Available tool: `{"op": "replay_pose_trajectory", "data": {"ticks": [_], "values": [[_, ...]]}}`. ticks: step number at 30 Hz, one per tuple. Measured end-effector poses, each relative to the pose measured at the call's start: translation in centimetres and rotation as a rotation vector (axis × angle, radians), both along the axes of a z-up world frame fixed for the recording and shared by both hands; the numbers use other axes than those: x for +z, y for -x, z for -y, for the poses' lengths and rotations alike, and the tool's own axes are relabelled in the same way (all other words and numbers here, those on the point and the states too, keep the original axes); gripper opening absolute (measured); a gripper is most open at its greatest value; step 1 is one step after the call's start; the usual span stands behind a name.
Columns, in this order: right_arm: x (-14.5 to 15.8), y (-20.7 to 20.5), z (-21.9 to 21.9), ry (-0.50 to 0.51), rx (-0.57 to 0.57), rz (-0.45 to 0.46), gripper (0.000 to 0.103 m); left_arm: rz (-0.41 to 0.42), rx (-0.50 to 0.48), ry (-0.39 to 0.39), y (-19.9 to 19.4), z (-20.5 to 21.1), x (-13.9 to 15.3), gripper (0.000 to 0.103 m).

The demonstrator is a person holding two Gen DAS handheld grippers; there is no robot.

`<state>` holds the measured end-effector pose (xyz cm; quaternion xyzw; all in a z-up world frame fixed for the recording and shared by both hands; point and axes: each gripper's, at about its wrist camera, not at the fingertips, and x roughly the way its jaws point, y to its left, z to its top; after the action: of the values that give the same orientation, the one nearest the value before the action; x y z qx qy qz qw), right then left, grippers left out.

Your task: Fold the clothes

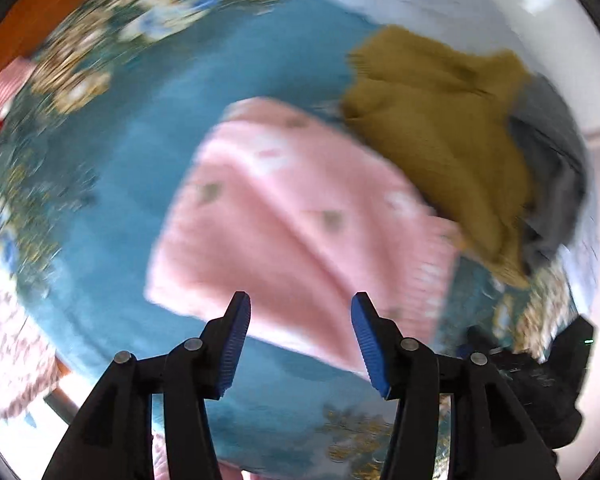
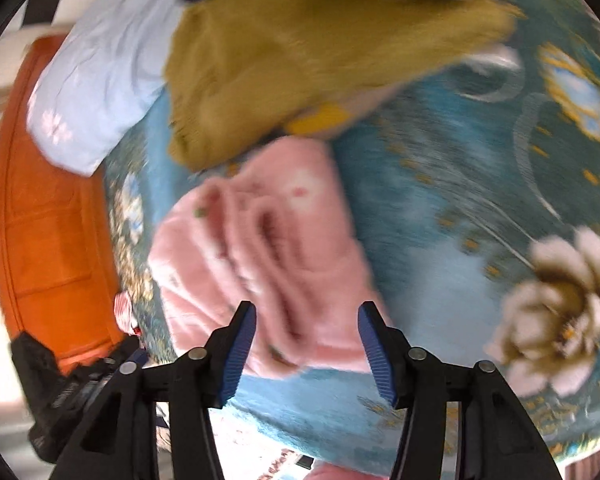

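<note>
A pink knitted garment (image 1: 296, 220) with small patterned spots lies folded on a teal flowered blanket (image 1: 148, 120). My left gripper (image 1: 300, 320) hangs above its near edge, jaws apart, nothing between the blue pads (image 1: 236, 344). In the right wrist view the same pink garment (image 2: 268, 260) shows bunched folds. Just in front of it my right gripper (image 2: 306, 338) stands open too, with its pads (image 2: 374, 352) clear of the cloth. A mustard sweater (image 1: 436, 136) lies beyond the pink one, and the mustard sweater (image 2: 300, 64) fills the top of the right view. Both views are blurred.
A grey garment (image 1: 552, 184) lies beside the mustard sweater. A pale blue pillow (image 2: 100, 92) rests against an orange headboard (image 2: 48, 220). The other gripper's black body (image 2: 60, 392) shows at the lower left. A large cream flower (image 2: 560, 312) is woven into the blanket at right.
</note>
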<state>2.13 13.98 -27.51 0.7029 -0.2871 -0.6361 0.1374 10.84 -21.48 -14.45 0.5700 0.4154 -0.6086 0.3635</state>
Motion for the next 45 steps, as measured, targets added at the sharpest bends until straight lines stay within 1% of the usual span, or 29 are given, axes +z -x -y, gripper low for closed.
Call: {"op": "replay_pose_trajectory", "data": {"ticks": [1, 3, 6, 8, 11, 14, 18, 20, 22, 26, 28, 29, 30, 31, 32, 34, 35, 36, 39, 41, 42, 44, 45], "values": [[0.0, 0.6, 0.9, 0.007, 0.020, -0.014, 0.061, 0.017, 0.035, 0.002, -1.3, 0.5, -0.5, 0.053], [-0.3, 1.9, 2.5, 0.020, 0.048, -0.032, 0.070, 0.041, 0.067, 0.007, -2.7, 1.1, -1.2, 0.053], [-1.2, 3.5, 4.0, 0.037, 0.054, -0.031, 0.071, 0.106, 0.080, 0.016, -4.0, 1.7, -2.8, 0.053], [-2.0, 4.3, 5.2, 0.050, 0.079, -0.024, 0.071, 0.143, 0.097, 0.008, -4.5, 2.1, -4.1, 0.053], [-3.1, 5.0, 6.6, 0.021, 0.119, -0.013, 0.071, 0.150, 0.133, -0.024, -5.2, 2.3, -5.5, 0.053], [-4.2, 5.5, 7.2, -0.007, 0.132, -0.002, 0.072, 0.151, 0.139, -0.039, -5.4, 2.3, -6.3, 0.053], [-4.3, 5.9, 7.5, -0.035, 0.113, 0.013, 0.072, 0.155, 0.132, -0.047, -5.3, 2.1, -7.0, 0.053], [-3.7, 6.0, 8.1, -0.046, 0.110, 0.001, 0.071, 0.160, 0.134, -0.052, -5.2, 2.0, -7.3, 0.053], [-2.6, 5.7, 8.6, 0.000, 0.097, -0.006, 0.069, 0.164, 0.140, -0.055, -5.0, 1.9, -7.5, 0.053], [-1.9, 5.2, 9.2, 0.005, 0.105, -0.033, 0.069, 0.168, 0.140, -0.058, -4.7, 1.6, -7.5, 0.053], [-3.2, 5.3, 9.2, -0.028, 0.116, -0.004, 0.068, 0.165, 0.139, -0.061, -4.5, 1.4, -7.4, 0.053], [-4.0, 5.4, 9.0, -0.043, 0.112, 0.019, 0.061, 0.162, 0.139, -0.061, -4.5, 1.3, -7.4, 0.053], [-4.3, 5.4, 8.7, -0.047, 0.102, 0.032, 0.056, 0.160, 0.139, -0.061, -4.5, 1.2, -7.3, 0.053], [-4.4, 5.5, 8.4, -0.046, 0.086, 0.044, 0.055, 0.158, 0.139, -0.060, -4.5, 1.1, -7.2, 0.053], [-4.5, 5.5, 8.2, -0.044, 0.070, 0.055, 0.051, 0.156, 0.139, -0.060, -4.4, 0.9, -7.1, 0.053], [-3.9, 5.6, 8.2, -0.034, 0.070, 0.056, 0.041, 0.157, 0.144, -0.062, -4.4, 0.7, -7.2, 0.053], [-3.5, 5.6, 8.3, -0.023, 0.075, 0.048, 0.031, 0.155, 0.150, -0.065, -4.3, 0.6, -7.2, 0.053], [-3.1, 5.4, 8.4, -0.007, 0.079, 0.040, 0.026, 0.153, 0.157, -0.067, -4.3, 0.5, -7.2, 0.053], [-0.7, 5.2, 7.8, 0.067, 0.068, -0.031, 0.024, 0.140, 0.163, -0.068, -4.0, 0.2, -7.0, 0.053], [0.9, 5.0, 5.8, 0.143, 0.009, -0.080, 0.024, 0.125, 0.155, -0.074, -3.8, -0.1, -6.9, 0.053], [1.3, 5.0, 4.8, 0.165, -0.023, -0.095, 0.024, 0.118, 0.149, -0.079, -3.6, -0.3, -6.9, 0.053], [0.9, 4.8, 2.9, 0.146, -0.064, -0.090, 0.024, 0.111, 0.140, -0.091, -3.3, -0.8, -7.1, 0.053], [-0.3, 4.7, 2.2, 0.116, -0.075, -0.056, 0.024, 0.112, 0.136, -0.096, -3.2, -1.0, -7.3, 0.053]]}}
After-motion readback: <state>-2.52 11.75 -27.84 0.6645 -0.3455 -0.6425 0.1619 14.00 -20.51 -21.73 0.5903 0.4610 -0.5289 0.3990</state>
